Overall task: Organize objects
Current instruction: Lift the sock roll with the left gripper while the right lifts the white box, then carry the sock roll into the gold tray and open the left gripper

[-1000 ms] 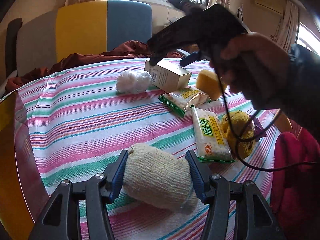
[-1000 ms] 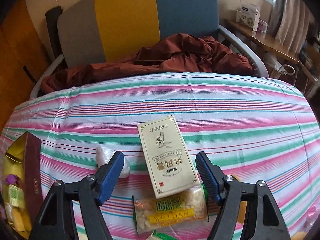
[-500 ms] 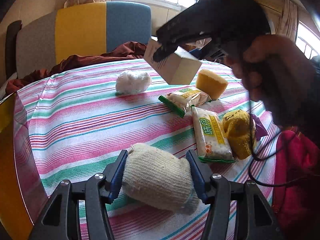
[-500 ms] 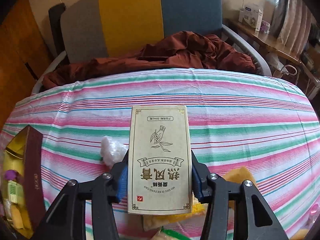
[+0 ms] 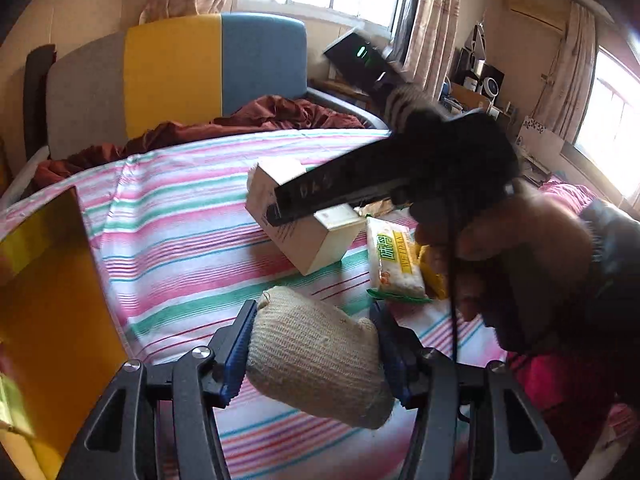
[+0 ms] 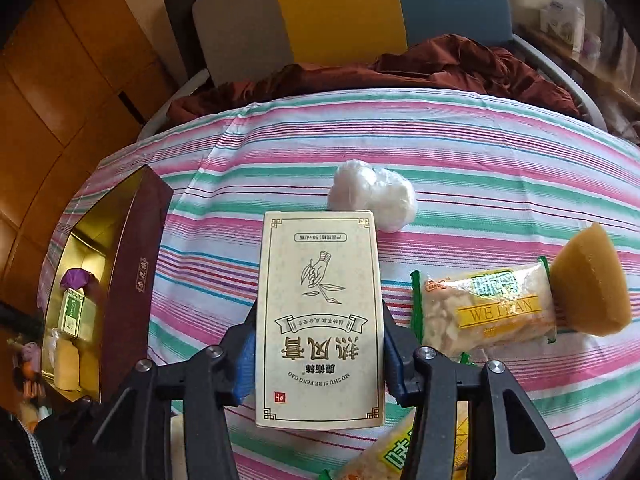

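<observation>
A cream carton (image 6: 318, 320) is pinched by the right claw (image 6: 318, 364) above the striped bench (image 6: 460, 148). A knitted bundle (image 5: 316, 356) is clamped in the left claw (image 5: 314, 354). A maroon box (image 6: 134, 280) is seen at the bench's left edge.

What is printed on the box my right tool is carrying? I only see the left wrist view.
Observer: The cream box shows a hand-and-leaf drawing and "MO SHU SI RE FENG GAO".
Operator: Is a white wad on the table?
Observer: Yes, the white wad lies on the striped cloth just beyond the box.
Operator: My left tool grips the knit bundle. What's in the container at left?
Observer: The maroon box holds a purple item and a green-and-white pack.
</observation>
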A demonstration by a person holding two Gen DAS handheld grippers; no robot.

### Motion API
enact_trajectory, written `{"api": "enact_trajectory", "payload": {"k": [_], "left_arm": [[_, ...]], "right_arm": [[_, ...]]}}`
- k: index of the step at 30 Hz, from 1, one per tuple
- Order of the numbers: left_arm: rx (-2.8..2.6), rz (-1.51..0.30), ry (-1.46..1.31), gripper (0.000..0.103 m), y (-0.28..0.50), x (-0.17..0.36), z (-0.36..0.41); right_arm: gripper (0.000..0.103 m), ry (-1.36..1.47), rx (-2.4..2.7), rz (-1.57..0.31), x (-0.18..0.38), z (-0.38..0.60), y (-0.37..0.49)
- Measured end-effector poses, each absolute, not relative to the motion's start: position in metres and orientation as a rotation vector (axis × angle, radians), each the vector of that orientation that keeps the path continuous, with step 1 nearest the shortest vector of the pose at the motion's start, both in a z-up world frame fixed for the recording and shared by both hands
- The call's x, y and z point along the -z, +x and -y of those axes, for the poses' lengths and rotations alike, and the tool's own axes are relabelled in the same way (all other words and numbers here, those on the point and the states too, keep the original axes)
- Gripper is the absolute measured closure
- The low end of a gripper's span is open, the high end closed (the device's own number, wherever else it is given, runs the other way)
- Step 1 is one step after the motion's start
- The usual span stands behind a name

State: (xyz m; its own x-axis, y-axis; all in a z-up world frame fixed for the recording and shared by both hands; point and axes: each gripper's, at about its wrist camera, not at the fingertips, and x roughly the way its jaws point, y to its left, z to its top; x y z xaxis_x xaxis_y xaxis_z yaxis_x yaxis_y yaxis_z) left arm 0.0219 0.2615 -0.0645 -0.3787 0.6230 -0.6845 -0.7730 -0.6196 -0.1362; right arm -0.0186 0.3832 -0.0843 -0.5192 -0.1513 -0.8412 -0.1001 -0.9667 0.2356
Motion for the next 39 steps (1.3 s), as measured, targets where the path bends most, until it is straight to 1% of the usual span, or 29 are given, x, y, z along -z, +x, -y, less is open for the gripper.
{"api": "enact_trajectory", "payload": {"k": [3,5,13,18,24,29,39], "left_arm": [[-2.068,-0.254,-0.868,0.046,0.033,0.050,-0.250],[-2.079,-0.239,-0.851,0.046,0.038,0.041,-0.240],[-2.231,-0.099,-0.863,0.046,0.019,0.008,-0.174],[-2.395,-0.042,-0.920,0.046,-0.002,0.002,-0.123],[-2.543,-0.004,-0.950,0.046,-0.015,0.002,-0.075],[-2.602,0.004,-0.981,0.046,-0.024,0.005,-0.058],[-2.659,-0.085,-1.052,0.046,-0.036,0.019,-0.049]], "right_arm": [[0.052,1.531,2.689,0.328,0.087,-0.375,-0.019],[0.052,1.530,2.693,0.312,0.087,-0.374,-0.019],[0.052,1.540,2.718,0.237,0.087,-0.372,-0.019],[0.052,1.544,2.728,0.153,0.089,-0.365,-0.019],[0.052,1.547,2.733,0.114,0.089,-0.362,-0.019],[0.052,1.550,2.739,0.098,0.089,-0.361,-0.018],[0.052,1.552,2.745,0.066,0.088,-0.359,-0.018]]}}
